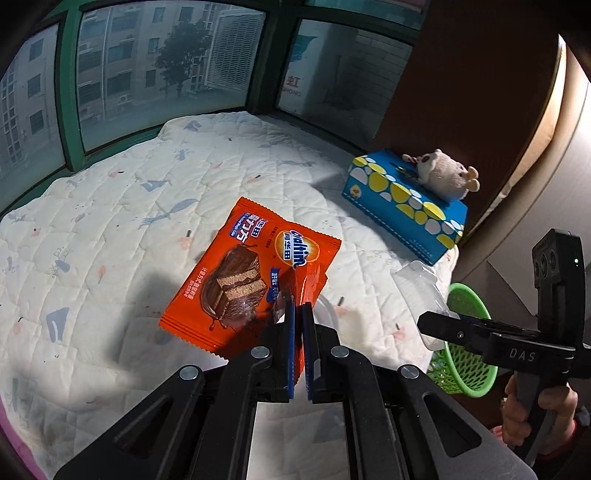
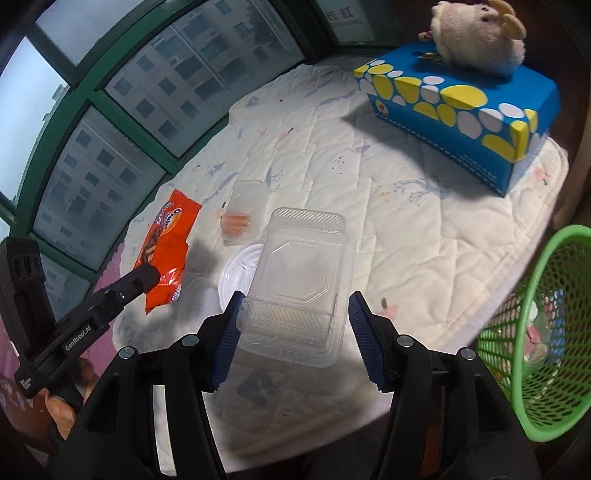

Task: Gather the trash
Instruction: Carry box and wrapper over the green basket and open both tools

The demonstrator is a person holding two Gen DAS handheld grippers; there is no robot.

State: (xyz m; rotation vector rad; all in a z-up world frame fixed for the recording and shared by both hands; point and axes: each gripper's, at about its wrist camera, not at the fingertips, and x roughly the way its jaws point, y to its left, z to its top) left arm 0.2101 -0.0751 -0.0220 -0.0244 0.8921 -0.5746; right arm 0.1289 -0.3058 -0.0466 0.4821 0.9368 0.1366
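Note:
My left gripper (image 1: 298, 308) is shut on the corner of an orange Ovaltine snack wrapper (image 1: 243, 273) and holds it above the white quilted mat (image 1: 110, 229). The wrapper also shows in the right wrist view (image 2: 166, 243), pinched by the left gripper (image 2: 149, 275). My right gripper (image 2: 295, 317) is shut on a clear plastic clamshell box (image 2: 299, 280) between its blue pads. In the left wrist view the right gripper (image 1: 428, 326) holds that clear box (image 1: 417, 284) beside the green mesh basket (image 1: 465, 354). The basket (image 2: 535, 332) stands off the mat's right edge with some trash inside.
A white round lid (image 2: 236, 271) and a small clear container with orange bits (image 2: 242, 214) lie on the mat. A blue tissue box (image 2: 461, 107) with a plush toy (image 2: 476, 33) on top stands at the back right. Green-framed windows (image 1: 70, 92) line the far side.

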